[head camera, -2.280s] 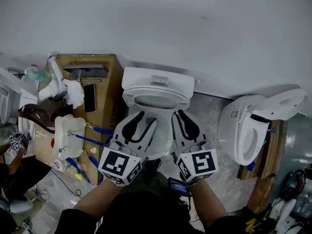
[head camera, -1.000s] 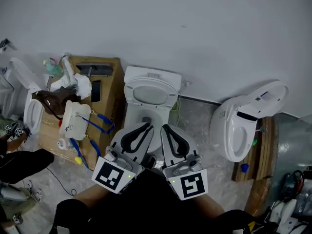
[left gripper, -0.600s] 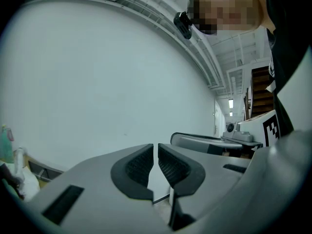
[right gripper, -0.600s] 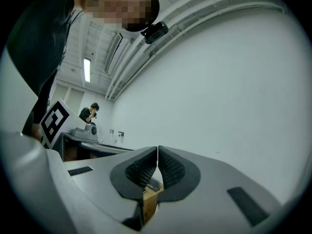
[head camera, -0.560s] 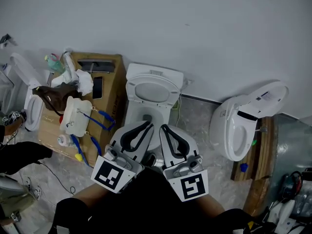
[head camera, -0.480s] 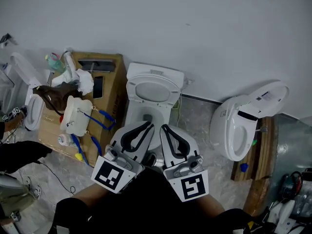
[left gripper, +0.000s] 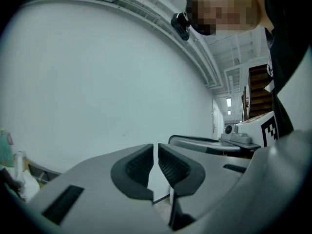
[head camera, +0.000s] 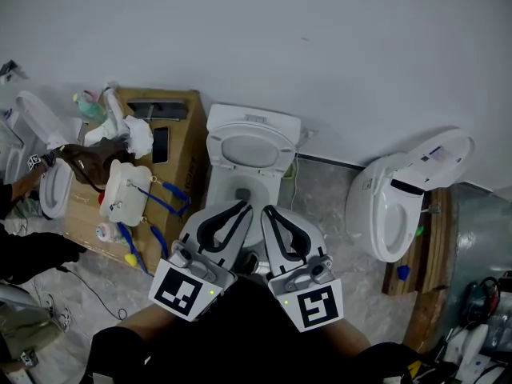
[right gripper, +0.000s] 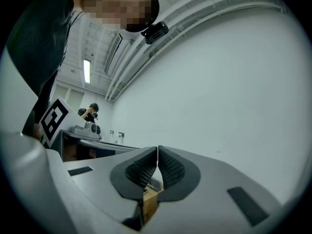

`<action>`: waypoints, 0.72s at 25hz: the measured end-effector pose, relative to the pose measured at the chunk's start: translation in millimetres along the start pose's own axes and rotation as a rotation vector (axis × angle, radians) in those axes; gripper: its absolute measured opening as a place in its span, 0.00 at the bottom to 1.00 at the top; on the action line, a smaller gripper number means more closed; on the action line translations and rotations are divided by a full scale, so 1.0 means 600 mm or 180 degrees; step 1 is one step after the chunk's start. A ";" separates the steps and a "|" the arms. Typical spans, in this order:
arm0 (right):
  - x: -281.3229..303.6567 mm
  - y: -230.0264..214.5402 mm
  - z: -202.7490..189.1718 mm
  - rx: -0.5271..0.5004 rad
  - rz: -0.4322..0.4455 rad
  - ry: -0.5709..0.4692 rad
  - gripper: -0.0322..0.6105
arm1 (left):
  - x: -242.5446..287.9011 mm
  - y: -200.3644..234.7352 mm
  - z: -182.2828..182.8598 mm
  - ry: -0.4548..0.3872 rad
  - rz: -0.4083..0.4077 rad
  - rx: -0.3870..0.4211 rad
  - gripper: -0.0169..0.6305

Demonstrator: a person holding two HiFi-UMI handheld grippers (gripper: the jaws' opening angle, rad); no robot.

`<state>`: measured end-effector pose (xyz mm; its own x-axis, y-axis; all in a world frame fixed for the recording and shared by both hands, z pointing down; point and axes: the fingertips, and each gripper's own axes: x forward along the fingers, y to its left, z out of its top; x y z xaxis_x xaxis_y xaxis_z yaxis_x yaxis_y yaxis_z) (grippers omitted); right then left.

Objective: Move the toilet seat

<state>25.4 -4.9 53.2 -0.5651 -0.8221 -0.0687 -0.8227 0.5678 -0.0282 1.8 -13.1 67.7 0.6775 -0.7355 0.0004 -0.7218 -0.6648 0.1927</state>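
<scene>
Against the tank, I judge the toilet seat probably already raised; my left claw and right claw sit pressed together, empty.

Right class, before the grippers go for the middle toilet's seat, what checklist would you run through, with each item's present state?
1. Left gripper empty: ok, jaws together on nothing.
2. Right gripper empty: ok, jaws together on nothing.
3. Jaws opened to take the seat: not ok, both shut.
4. Toilet seat in view, nothing on it: ok, raised against the tank.
5. Ring and lid raised together: cannot tell.
6. Cardboard box apart from the seat: ok, beside the toilet.
</scene>
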 end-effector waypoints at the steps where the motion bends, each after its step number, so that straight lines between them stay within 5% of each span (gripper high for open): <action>1: 0.000 0.001 -0.001 0.0004 0.0008 0.0005 0.10 | 0.000 0.000 0.000 0.0003 -0.0001 -0.0001 0.09; 18: 0.004 -0.012 -0.007 0.0053 0.0003 0.0020 0.10 | 0.009 0.004 0.000 -0.0009 0.0034 0.0028 0.09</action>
<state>29.6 -10.9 57.7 -0.5664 -0.8218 -0.0626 -0.8210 0.5692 -0.0447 3.9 -18.9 68.2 0.6694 -0.7429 -0.0003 -0.7301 -0.6580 0.1840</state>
